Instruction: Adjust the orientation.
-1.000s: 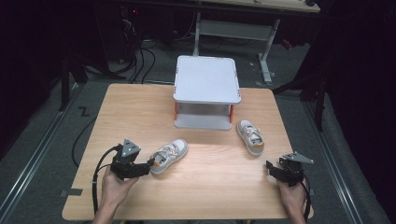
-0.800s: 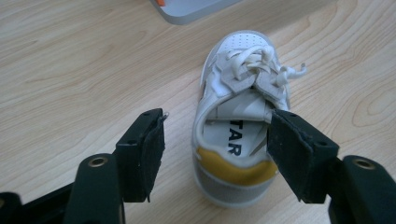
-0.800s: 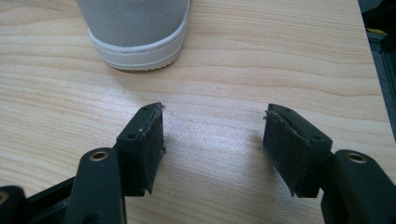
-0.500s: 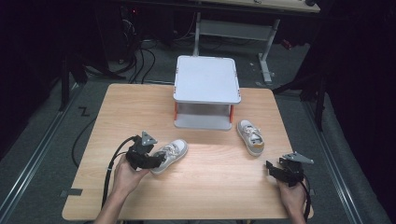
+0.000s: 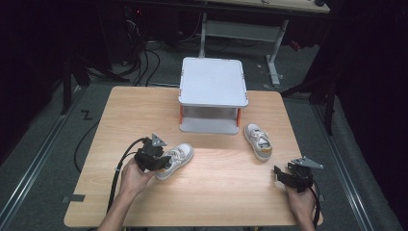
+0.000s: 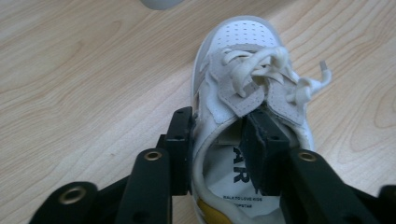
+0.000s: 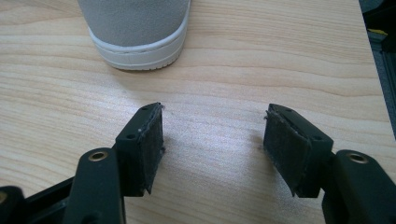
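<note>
A white low-top sneaker (image 5: 178,158) lies left of the table's middle, toe toward the far right. My left gripper (image 5: 162,162) is at its heel. In the left gripper view one jaw stands outside the sneaker's (image 6: 243,60) side wall and the other inside the opening, under the tongue. The left gripper (image 6: 217,122) has just been closing, and a gap still shows between the inner pad and the wall. A second white sneaker (image 5: 258,141) lies at the right. My right gripper (image 5: 280,172) rests open on the table behind that sneaker's heel (image 7: 135,28), with nothing between its fingers (image 7: 212,122).
A grey two-tier stand (image 5: 213,82) with orange legs sits at the far middle of the wooden table (image 5: 134,110). Cables trail off the table's left side to the floor. Dark floor and desk legs lie beyond the far edge.
My left gripper moved right and forward to the left sneaker's heel, and its jaws narrowed around the sneaker's side wall. The right gripper and both sneakers stayed put.
</note>
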`<action>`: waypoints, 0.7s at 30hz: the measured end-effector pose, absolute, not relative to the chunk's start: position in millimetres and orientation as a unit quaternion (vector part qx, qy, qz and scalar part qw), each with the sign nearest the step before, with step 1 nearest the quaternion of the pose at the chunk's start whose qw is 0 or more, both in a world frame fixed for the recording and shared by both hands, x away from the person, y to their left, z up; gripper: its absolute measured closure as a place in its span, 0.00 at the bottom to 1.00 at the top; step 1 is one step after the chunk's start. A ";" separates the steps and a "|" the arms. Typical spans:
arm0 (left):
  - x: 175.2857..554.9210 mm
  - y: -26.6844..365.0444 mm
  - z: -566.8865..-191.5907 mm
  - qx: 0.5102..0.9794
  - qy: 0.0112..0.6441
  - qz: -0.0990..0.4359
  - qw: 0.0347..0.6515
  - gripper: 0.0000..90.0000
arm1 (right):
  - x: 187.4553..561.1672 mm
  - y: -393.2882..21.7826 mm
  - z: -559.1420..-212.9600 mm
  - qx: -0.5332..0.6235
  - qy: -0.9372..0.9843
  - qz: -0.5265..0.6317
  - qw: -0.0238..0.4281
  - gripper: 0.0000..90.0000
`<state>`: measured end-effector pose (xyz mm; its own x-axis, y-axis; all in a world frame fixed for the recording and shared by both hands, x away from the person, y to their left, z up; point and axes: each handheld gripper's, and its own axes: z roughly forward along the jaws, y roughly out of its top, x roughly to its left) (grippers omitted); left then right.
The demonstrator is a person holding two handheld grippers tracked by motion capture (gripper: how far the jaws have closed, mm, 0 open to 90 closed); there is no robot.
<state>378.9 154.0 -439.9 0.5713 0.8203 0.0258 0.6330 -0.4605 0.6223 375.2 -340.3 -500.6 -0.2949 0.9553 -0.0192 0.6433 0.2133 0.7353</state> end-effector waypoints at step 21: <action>373.6 132.8 -430.4 0.829 0.432 0.184 0.305 0.95 | 375.2 -340.3 -500.6 0.541 0.739 0.318 0.245 0.42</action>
